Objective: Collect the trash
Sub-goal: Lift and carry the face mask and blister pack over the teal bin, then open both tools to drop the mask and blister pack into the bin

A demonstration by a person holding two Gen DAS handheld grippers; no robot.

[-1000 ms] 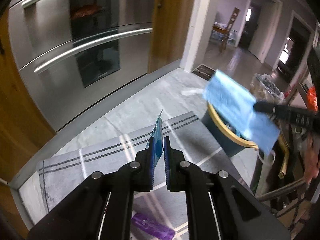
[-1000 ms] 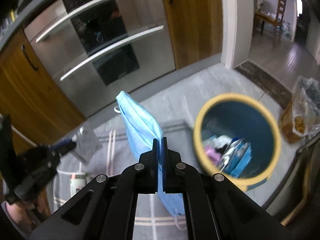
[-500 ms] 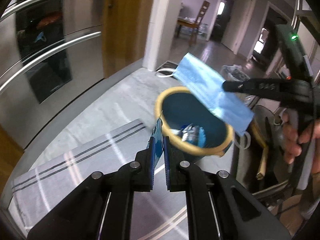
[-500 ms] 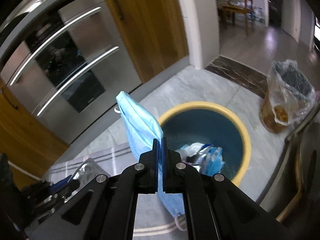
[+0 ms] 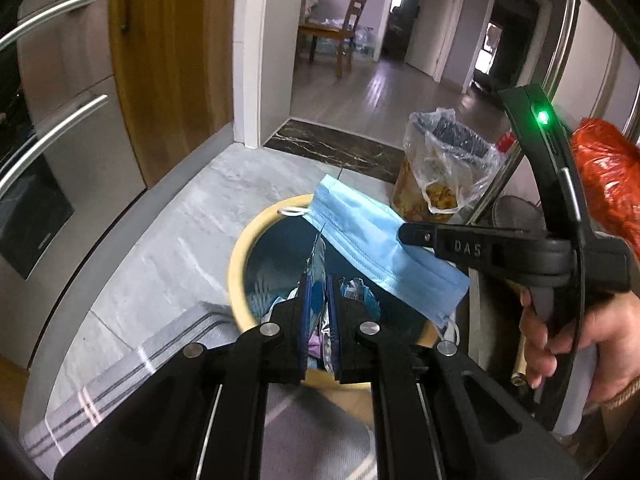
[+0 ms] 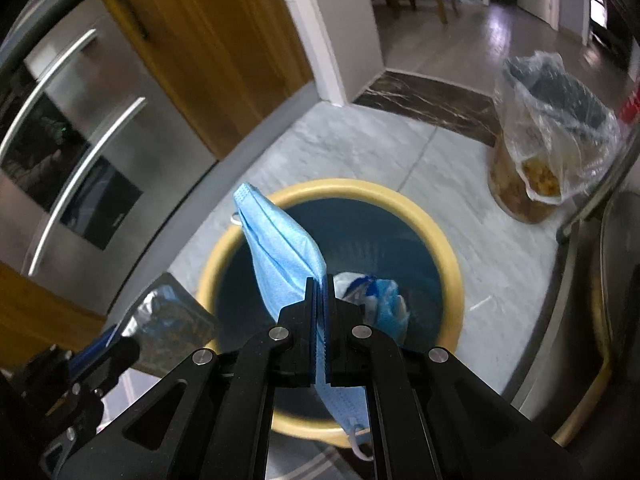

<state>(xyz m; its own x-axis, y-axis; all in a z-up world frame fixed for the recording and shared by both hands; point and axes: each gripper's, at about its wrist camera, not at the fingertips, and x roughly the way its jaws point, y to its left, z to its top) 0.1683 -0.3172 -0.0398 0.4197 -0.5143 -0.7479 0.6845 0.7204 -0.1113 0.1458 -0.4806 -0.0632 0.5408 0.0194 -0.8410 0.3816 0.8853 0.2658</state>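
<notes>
Left wrist view. The left claw point(image 5: 320, 312) is clenched on a thin foil wrapper point(image 5: 316, 268), held edge-on directly above the bin point(image 5: 240, 264), a dark tub with a yellow rim standing on the tiled floor point(image 5: 168, 240). At 3 o'clock the right claw point(image 5: 404, 234) enters, gripping a blue face mask point(image 5: 372, 248) that hangs over the bin's 2 o'clock rim. Crumpled trash point(image 5: 356, 288) already lies inside. A clear plastic bag point(image 5: 444, 168) stands beyond the bin at 1 o'clock; a striped mat point(image 5: 132, 376) lies at 7 o'clock.

Right wrist view. The right claw point(image 6: 322, 320) is clamped on the face mask point(image 6: 280, 256), whose free end rises toward 11 o'clock over the bin point(image 6: 448, 256). Discarded trash point(image 6: 376, 300) rests on the bin floor. At 8 o'clock the left claw point(image 6: 124, 342) holds the wrapper point(image 6: 168, 320) near the bin's rim.

Progress, as judged: several items are already binned; both pieces in hand sit over or near the opening, and only their release appears to remain for this pair.
</notes>
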